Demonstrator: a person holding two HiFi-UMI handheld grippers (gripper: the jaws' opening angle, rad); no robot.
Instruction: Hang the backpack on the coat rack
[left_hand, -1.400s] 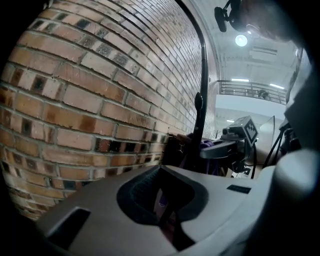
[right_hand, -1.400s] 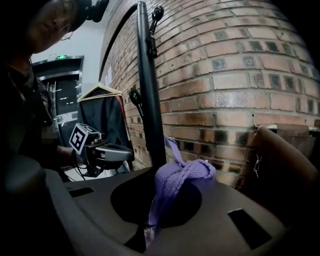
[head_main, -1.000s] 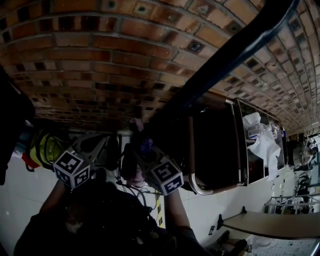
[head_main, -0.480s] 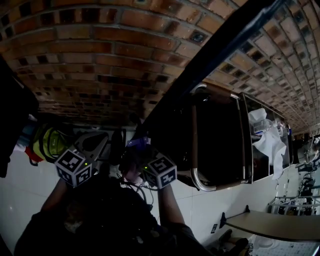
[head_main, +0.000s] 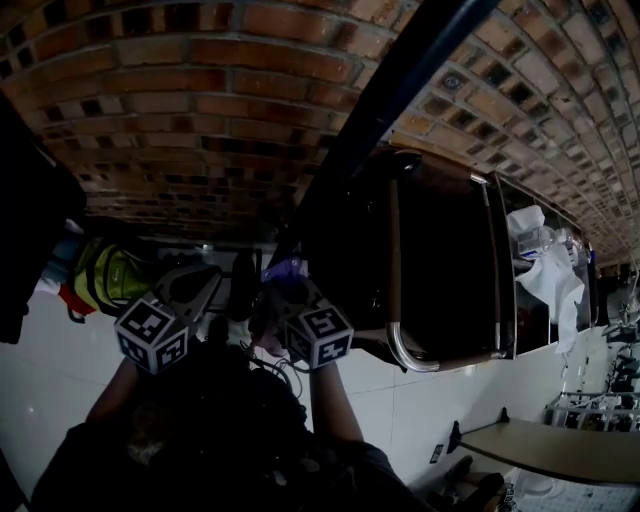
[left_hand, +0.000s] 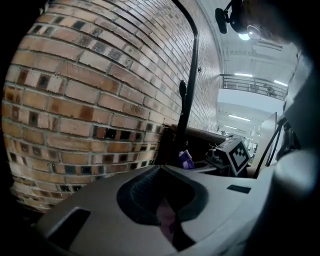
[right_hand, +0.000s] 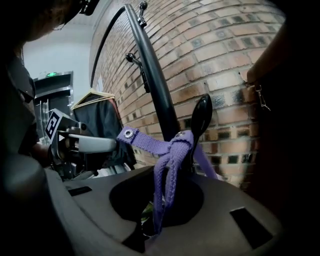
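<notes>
A purple webbing strap (right_hand: 170, 155) is looped over a black knobbed peg (right_hand: 200, 117) of the dark coat rack pole (right_hand: 150, 65). The strap runs down between the jaws of my right gripper (right_hand: 150, 220), which are opening while it still sits in their gap. My left gripper (right_hand: 92, 144) holds the strap's snap-button end (right_hand: 129, 133) out to the side; in its own view a mauve strip (left_hand: 167, 220) is pinched in its shut jaws. The head view has both marker cubes (head_main: 152, 335) (head_main: 318, 337) below the strap (head_main: 285, 268), against the pole (head_main: 400, 70). The backpack's body is lost in the dark.
A brick wall (head_main: 200, 110) stands close behind the rack. A dark garment on a wooden hanger (right_hand: 102, 120) hangs beyond the left gripper. A dark item with a metal clip (right_hand: 280, 125) fills the right. A dark cabinet with a chrome rail (head_main: 440, 270) and a table (head_main: 560, 450) stand nearby.
My right gripper has sunk a little and rolled, its cube turning. My left gripper has shifted slightly sideways. The purple strap stays by the pole.
</notes>
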